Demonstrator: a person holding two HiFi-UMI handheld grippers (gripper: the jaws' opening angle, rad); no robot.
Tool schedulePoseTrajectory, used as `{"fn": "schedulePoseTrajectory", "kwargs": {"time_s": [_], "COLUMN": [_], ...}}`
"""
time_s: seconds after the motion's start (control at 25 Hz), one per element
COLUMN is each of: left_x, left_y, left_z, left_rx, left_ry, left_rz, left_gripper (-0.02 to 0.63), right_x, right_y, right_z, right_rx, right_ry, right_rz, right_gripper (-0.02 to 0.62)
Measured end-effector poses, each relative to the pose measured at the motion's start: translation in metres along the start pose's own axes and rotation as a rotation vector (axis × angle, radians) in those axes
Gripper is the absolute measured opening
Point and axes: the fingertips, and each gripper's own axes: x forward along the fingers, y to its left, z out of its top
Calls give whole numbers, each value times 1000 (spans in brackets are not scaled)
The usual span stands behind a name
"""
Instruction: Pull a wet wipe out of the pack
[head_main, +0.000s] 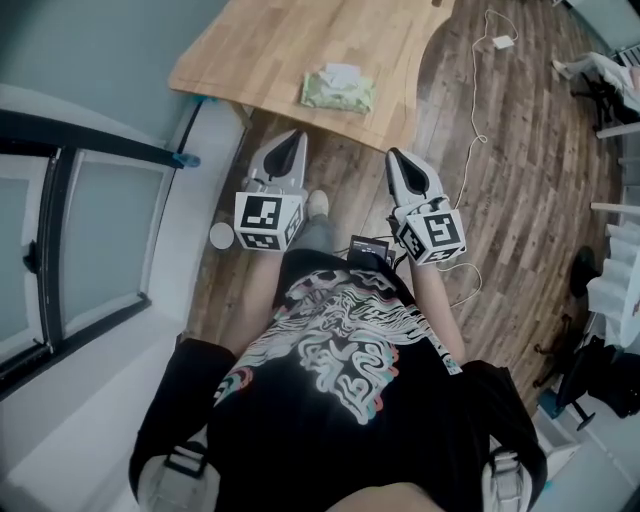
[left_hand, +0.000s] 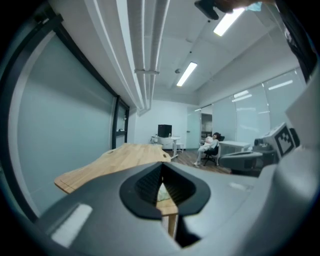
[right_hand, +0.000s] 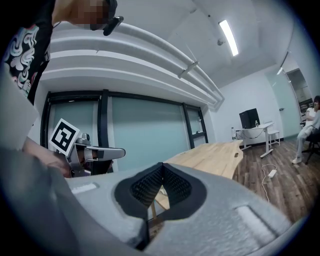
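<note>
A pale green wet wipe pack (head_main: 338, 91) lies near the front edge of the wooden table (head_main: 270, 50), with a white wipe showing at its top. Both grippers hang in front of the table edge, short of the pack and apart from it. My left gripper (head_main: 292, 142) is shut and holds nothing. My right gripper (head_main: 394, 158) is also shut and empty. In the left gripper view the closed jaws (left_hand: 161, 172) point at the table (left_hand: 125, 155), and a sliver of the pack (left_hand: 163, 193) shows past them. The right gripper view shows its shut jaws (right_hand: 161, 171) and the table (right_hand: 215, 155).
A glass wall with dark frames (head_main: 70, 230) and a white sill run along the left. A small white round thing (head_main: 221, 236) sits on the floor by my feet. A cable with an adapter (head_main: 503, 42) lies on the wood floor. A person (left_hand: 209, 148) sits far back.
</note>
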Motion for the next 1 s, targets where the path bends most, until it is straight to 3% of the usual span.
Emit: {"fn": "schedulePoseTrajectory", "kwargs": {"time_s": [0.56, 1.0], "left_x": [92, 135], "left_y": [61, 90], "left_z": [4, -4], "left_rx": [7, -1], "left_ry": [52, 80], "left_rz": [-46, -120], "left_gripper": [-12, -12], "right_x": [89, 133], "right_y": [-42, -52], "right_z": [5, -4], "right_rx": [-9, -3], "right_ry": [49, 95], "right_rz": [-52, -94], "right_gripper": [-2, -2]}}
